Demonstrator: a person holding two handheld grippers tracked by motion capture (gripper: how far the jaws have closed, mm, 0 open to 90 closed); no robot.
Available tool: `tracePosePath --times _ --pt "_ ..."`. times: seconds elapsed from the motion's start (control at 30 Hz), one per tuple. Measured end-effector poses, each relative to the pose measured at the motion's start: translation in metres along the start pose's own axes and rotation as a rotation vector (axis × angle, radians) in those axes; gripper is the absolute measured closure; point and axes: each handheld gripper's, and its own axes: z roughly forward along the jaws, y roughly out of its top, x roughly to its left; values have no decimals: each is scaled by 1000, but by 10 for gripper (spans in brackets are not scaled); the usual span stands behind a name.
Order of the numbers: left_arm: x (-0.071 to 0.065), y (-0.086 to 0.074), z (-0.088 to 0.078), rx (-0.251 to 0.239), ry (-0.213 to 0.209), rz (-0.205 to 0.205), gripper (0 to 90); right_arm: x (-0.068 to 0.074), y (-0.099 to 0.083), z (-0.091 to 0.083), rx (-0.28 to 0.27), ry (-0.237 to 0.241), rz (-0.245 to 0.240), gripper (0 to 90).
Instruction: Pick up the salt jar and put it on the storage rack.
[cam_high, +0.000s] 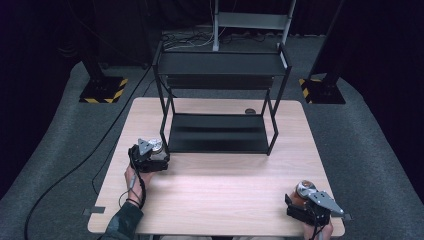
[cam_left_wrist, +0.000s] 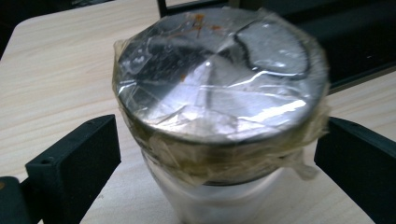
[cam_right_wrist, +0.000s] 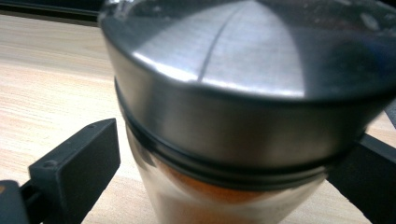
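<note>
The 2 jars are not yet on the rack (cam_high: 218, 131). The left gripper (cam_high: 154, 152) has its jaws wide around the film-covered jar (cam_left_wrist: 219, 107), which stands just before the rack's lower shelf; I see gaps on both sides, no grip. The right gripper (cam_high: 301, 197) frames the spice jar (cam_right_wrist: 247, 93) near the table's (cam_high: 225, 195) front corner; whether its jaws touch, I cannot tell.

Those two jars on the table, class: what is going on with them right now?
A person holds a gripper in each hand at a wooden table. The left gripper has its fingers either side of a jar with a film-wrapped lid, near the black shelf rack. The right gripper brackets a jar of orange powder at the near right corner. Whether either is clamped is unclear.
</note>
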Motion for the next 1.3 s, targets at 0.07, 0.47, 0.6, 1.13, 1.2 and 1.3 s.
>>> tracePosePath --times 0.07,0.47,0.6,1.13,1.2,1.3 --pt "0 -1 1 -2 3 -4 52 0 0 0 1 0 0 0" --pt "5 -11 5 -31 -16 -40 214 -1 0 0 1 2 2 0" --pt "5 -13 7 -31 -15 -47 261 -1 0 0 2 2 2 0" --pt "7 -15 7 -42 -30 -58 307 -1 0 0 1 1 4 0" --pt "7 -16 7 -44 -31 -57 308 -1 0 0 1 1 5 0" --pt "8 -15 6 -43 -33 -58 309 -1 0 0 1 0 4 0"
